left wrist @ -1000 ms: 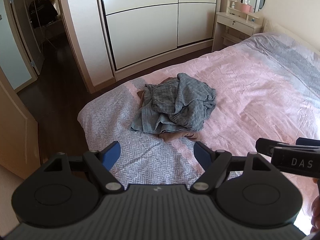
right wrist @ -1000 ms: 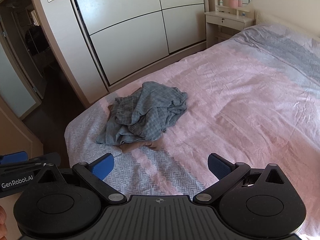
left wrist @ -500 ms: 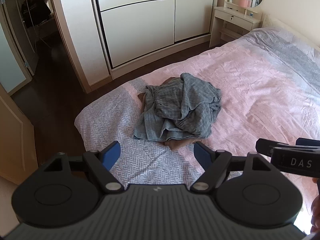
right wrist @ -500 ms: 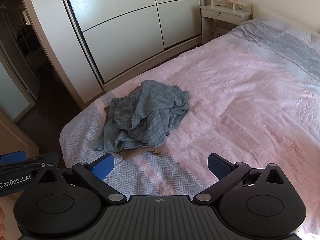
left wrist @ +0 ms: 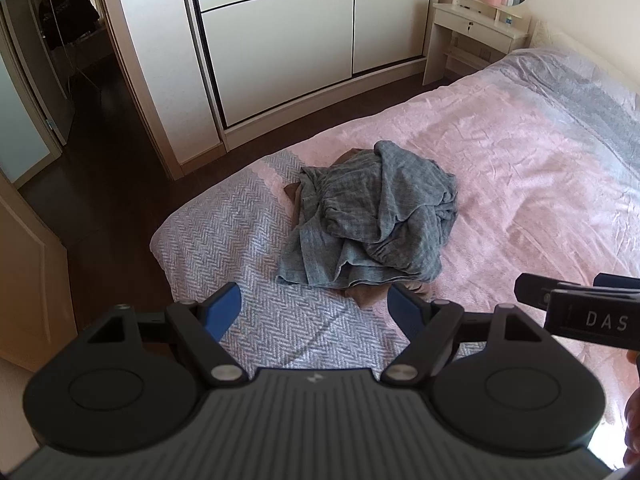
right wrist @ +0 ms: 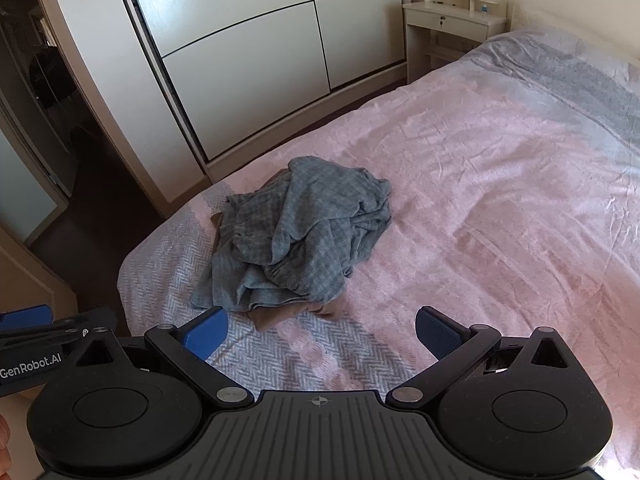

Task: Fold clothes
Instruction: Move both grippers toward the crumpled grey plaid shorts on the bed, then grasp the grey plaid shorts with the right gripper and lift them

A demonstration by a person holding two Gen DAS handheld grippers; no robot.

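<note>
On the pink bed (left wrist: pixel 520 184), crumpled grey clothes (left wrist: pixel 372 216) just ahead of left gripper (left wrist: pixel 314 312) and right gripper (right wrist: pixel 320 332), both spread wide, empty.

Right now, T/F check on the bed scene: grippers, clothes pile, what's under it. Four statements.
1. Both the left gripper and the right gripper are open and hold nothing. True.
2. The grey garment lies neatly folded. False: it is a crumpled heap.
3. A brown garment peeks out from under the grey one. True.
4. The pile sits on the floor. False: it rests on the bed.
</note>
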